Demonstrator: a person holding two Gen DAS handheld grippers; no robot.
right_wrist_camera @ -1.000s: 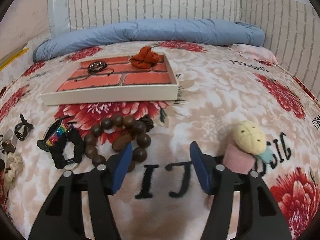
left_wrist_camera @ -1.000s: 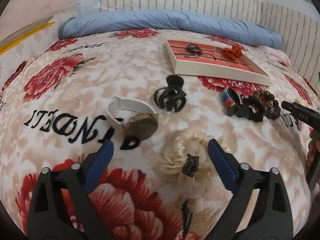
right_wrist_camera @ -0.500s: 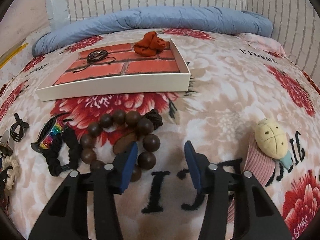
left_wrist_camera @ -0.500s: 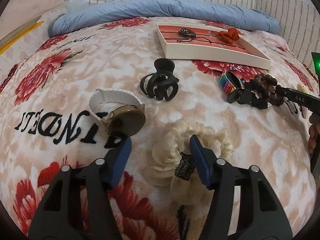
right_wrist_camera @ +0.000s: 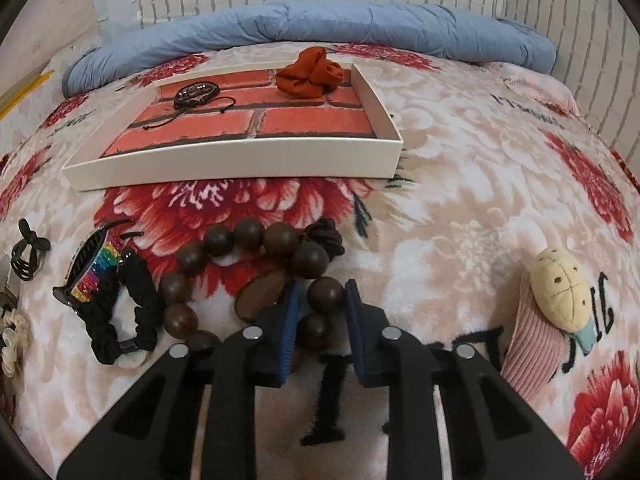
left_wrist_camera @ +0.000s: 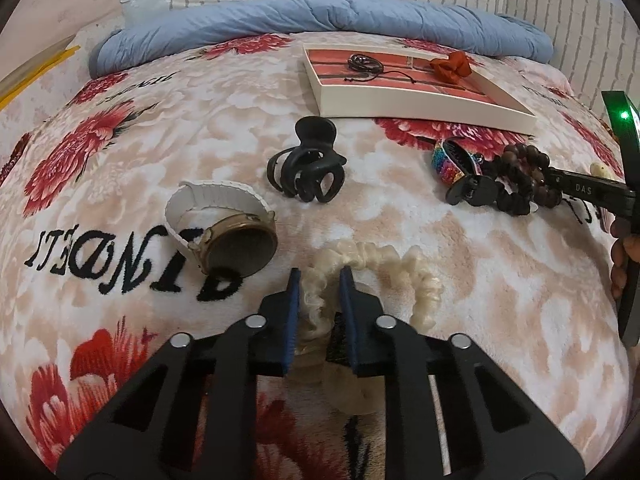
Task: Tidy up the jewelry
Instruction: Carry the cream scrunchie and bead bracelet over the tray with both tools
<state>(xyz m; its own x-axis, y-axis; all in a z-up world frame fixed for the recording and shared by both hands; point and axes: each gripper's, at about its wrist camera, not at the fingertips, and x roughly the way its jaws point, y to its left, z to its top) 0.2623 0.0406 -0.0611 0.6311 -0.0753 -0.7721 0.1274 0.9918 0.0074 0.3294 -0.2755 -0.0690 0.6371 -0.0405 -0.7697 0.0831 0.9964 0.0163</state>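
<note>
**Both hand-held grippers closing on jewelry on the bed**

Our left hand-held gripper (left_wrist_camera: 319,280) has its jaws narrow and closing, with a fold of the cream scrunchie (left_wrist_camera: 404,276) pinched between the blue pads. Just beyond it to the left lies the gold watch (left_wrist_camera: 236,246) on its white strap, and further out the black claw clip (left_wrist_camera: 308,168).

Our right hand-held gripper (right_wrist_camera: 320,300) is likewise narrow and closing, with one dark bead of the wooden bead bracelet (right_wrist_camera: 248,236) between its pads. Beside the bracelet to the left lie the rainbow hair clip (right_wrist_camera: 94,270) and a black scrunchie (right_wrist_camera: 132,312); to the right, well apart, sits a plush hair clip (right_wrist_camera: 560,284).

Further up the floral bedspread (right_wrist_camera: 460,184) stands the white tray (right_wrist_camera: 240,160), holding a cord bracelet (right_wrist_camera: 196,94) and a red scrunchie (right_wrist_camera: 312,72).
</note>
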